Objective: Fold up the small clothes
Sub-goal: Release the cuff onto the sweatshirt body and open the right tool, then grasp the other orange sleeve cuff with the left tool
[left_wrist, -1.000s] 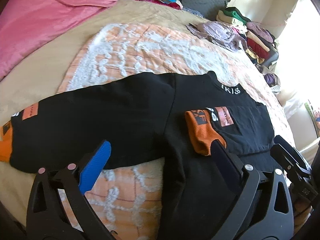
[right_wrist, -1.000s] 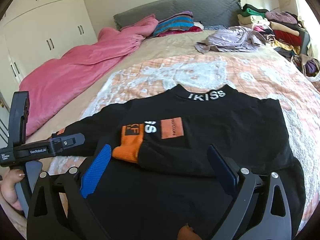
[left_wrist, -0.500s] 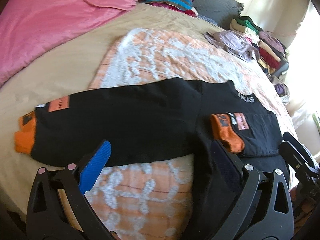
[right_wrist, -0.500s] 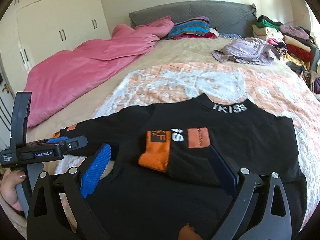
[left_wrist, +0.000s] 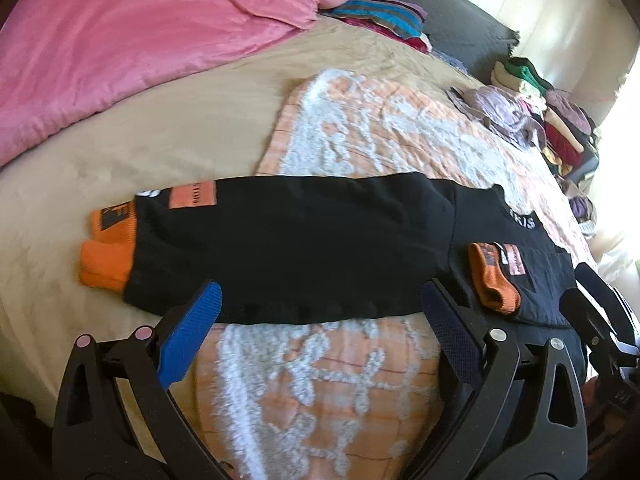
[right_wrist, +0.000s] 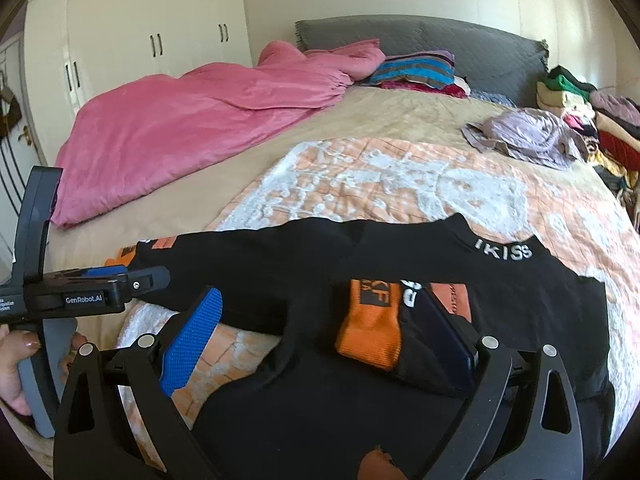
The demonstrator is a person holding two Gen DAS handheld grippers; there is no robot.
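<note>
Since a second ago the left gripper [left_wrist: 316, 340] has swung leftward; the outstretched sleeve's orange cuff [left_wrist: 106, 256] now shows whole at left centre. Both sets of jaws stand apart, holding nothing; right gripper [right_wrist: 328, 344] hovers low over the black sweater [right_wrist: 460, 300], which lies flat mid-frame on the orange quilt [right_wrist: 380, 176]. One sleeve already lies across the chest. Judged next: pinch the spread sleeve near its cuff, lift it clear, carry it across level without dragging the body.
</note>
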